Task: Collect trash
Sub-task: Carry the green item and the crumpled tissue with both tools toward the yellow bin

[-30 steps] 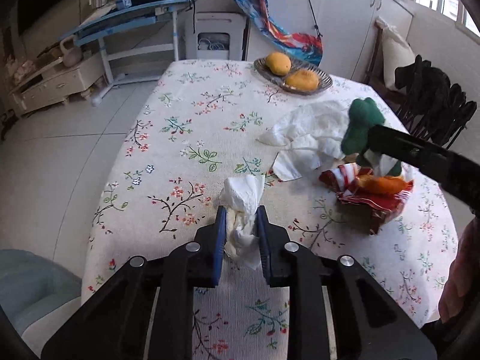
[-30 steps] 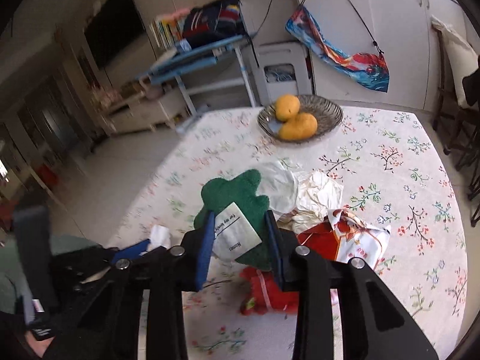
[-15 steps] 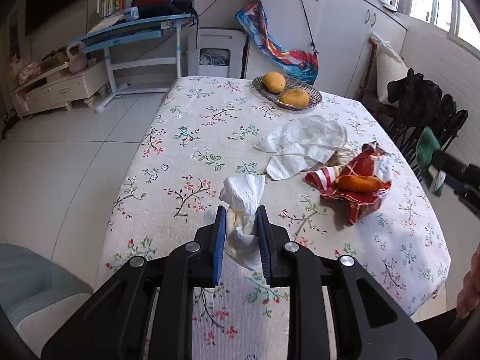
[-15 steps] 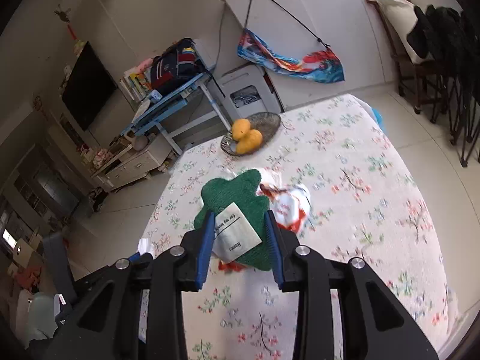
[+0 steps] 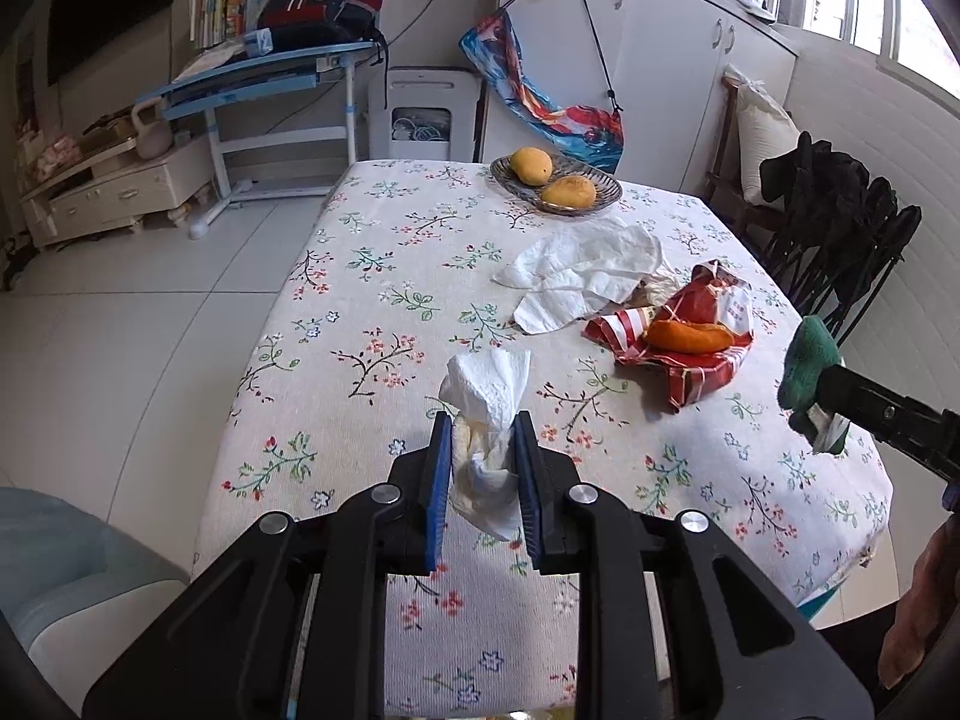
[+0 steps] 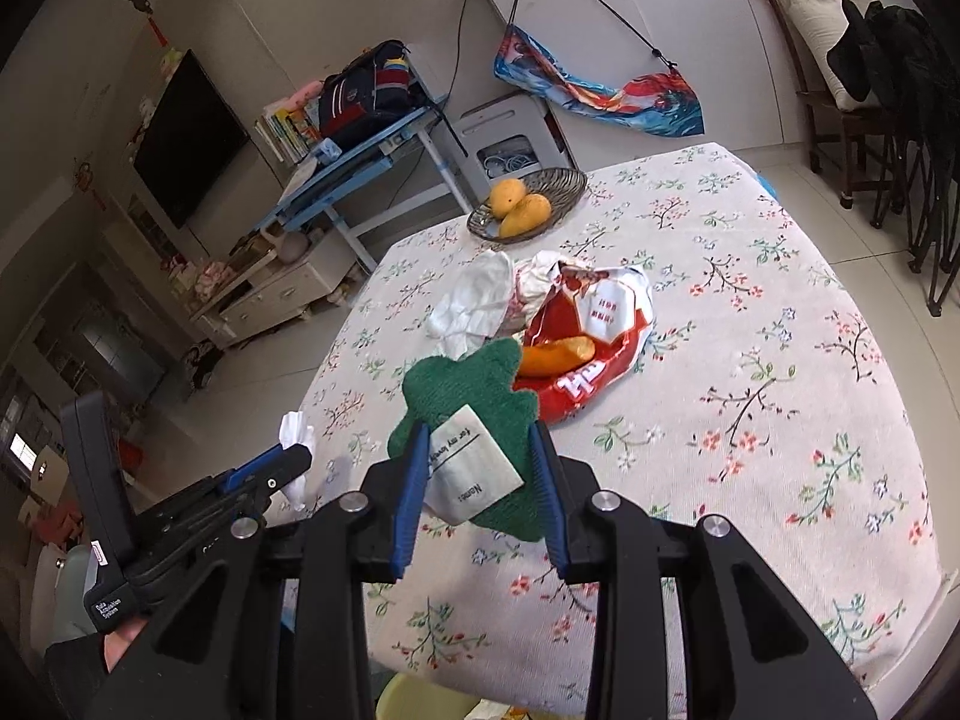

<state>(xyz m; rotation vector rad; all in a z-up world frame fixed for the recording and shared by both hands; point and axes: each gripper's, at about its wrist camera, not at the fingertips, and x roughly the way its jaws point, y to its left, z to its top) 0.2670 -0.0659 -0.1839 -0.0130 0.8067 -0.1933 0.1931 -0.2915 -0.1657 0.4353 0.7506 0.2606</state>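
My left gripper (image 5: 483, 420) is shut on a crumpled white tissue (image 5: 487, 396), held above the near end of the floral tablecloth (image 5: 372, 312). My right gripper (image 6: 480, 438) is shut on a green fuzzy tree-shaped piece (image 6: 462, 384) with a white paper tag (image 6: 474, 468). In the left wrist view that green piece (image 5: 807, 360) hangs at the table's right edge. On the table lie a red and white snack wrapper (image 5: 690, 330) with an orange piece (image 5: 687, 337) on it, and spread white tissues (image 5: 582, 276). The left gripper (image 6: 288, 462) with its tissue shows at the lower left of the right wrist view.
A woven dish (image 5: 555, 183) with two mangoes stands at the table's far end. Dark chairs (image 5: 840, 228) with clothing stand to the right of the table. A blue desk (image 5: 270, 84) and white cabinets (image 5: 648, 48) lie beyond. Something yellow (image 6: 420, 702) shows below the table's near edge.
Both grippers have drawn back from the table's middle toward its near end, each keeping its hold. The right gripper has swung away from above the wrapper toward the table's right edge and rolled.
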